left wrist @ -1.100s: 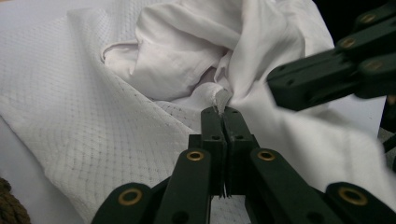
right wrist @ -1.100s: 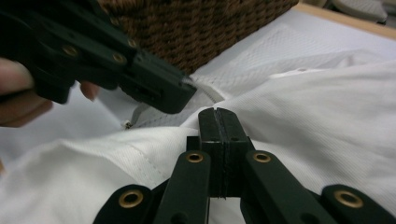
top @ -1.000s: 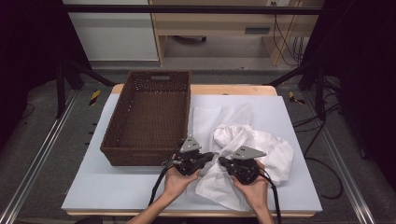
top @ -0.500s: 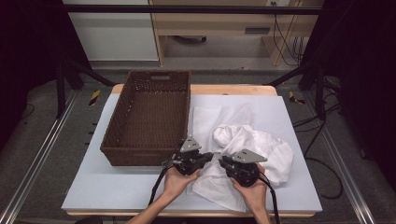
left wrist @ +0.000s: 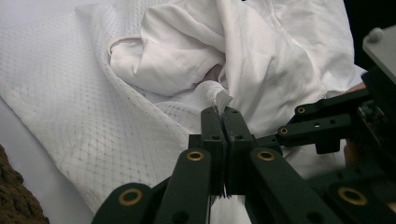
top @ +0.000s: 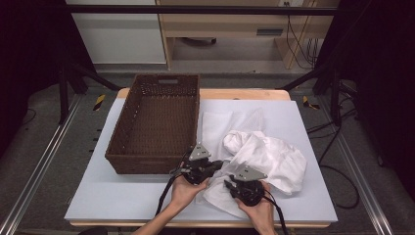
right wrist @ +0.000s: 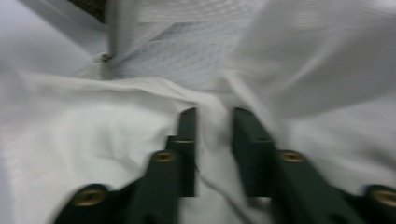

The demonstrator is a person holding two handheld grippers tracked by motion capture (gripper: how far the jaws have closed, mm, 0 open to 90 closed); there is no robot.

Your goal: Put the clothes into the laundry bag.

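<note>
A crumpled white garment (top: 274, 156) lies on a white mesh bag (top: 220, 125) at the table's right half. My left gripper (top: 221, 164) is at the heap's left edge, shut on a small tuft of the mesh fabric (left wrist: 223, 99) that sticks up between its jaws (left wrist: 223, 114). The garment (left wrist: 280, 60) bulges just beyond it. My right gripper (top: 229, 183) presses down into the heap's near edge. Its jaws (right wrist: 214, 116) have just been closing and stand a little apart, with a fold of white cloth (right wrist: 70, 140) between them. The mesh (right wrist: 187, 56) shows ahead, blurred.
A dark brown wicker basket (top: 147, 164) with nothing in it stands left of the cloth, close to my left gripper. The grey table mat (top: 122, 196) is bare in front of it. Both hands come in from the near edge.
My right gripper has sunk a little into the cloth at the heap's near edge. The left gripper has kept still with its grip on the mesh.
</note>
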